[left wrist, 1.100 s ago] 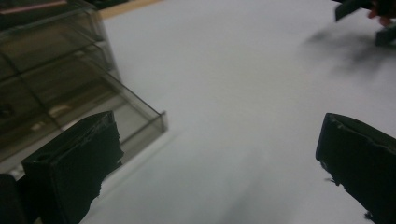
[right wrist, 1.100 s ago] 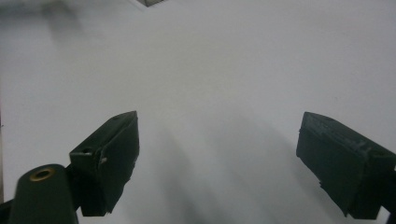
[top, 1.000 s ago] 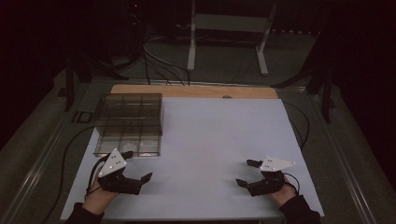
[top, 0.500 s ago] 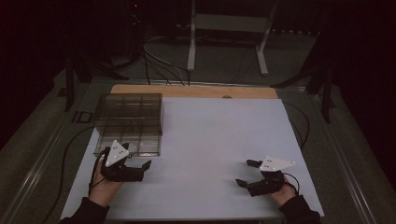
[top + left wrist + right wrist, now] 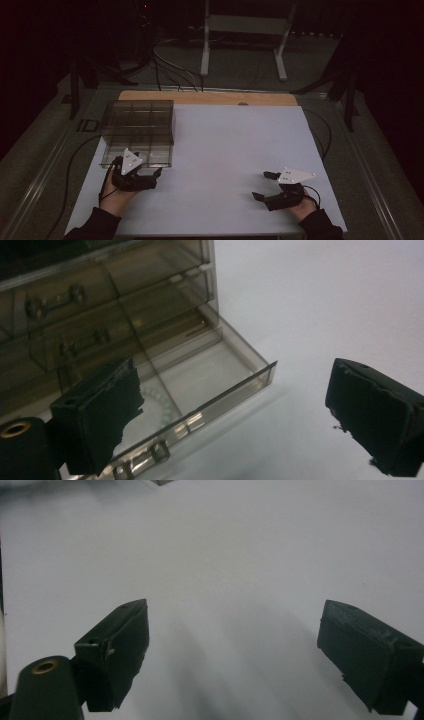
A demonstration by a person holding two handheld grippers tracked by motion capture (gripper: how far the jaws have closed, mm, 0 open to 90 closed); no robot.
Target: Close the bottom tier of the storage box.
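Note:
A smoky clear drawer box stands at the left of the white table. In the left gripper view its lowest drawer is pulled out, and a pale bead bracelet lies inside. My left gripper is open at the box's front right corner, and its jaws straddle the drawer's front edge without touching it. My right gripper rests open near the front right of the table, with nothing but bare table between its jaws.
Shut drawers with small handles stack above the open one. A wooden strip runs along the table's far edge. Cables and a stand's legs lie on the dark floor beyond it.
My left gripper has moved forward, away from the person, up to the front of the drawer box. The right gripper has stayed in place.

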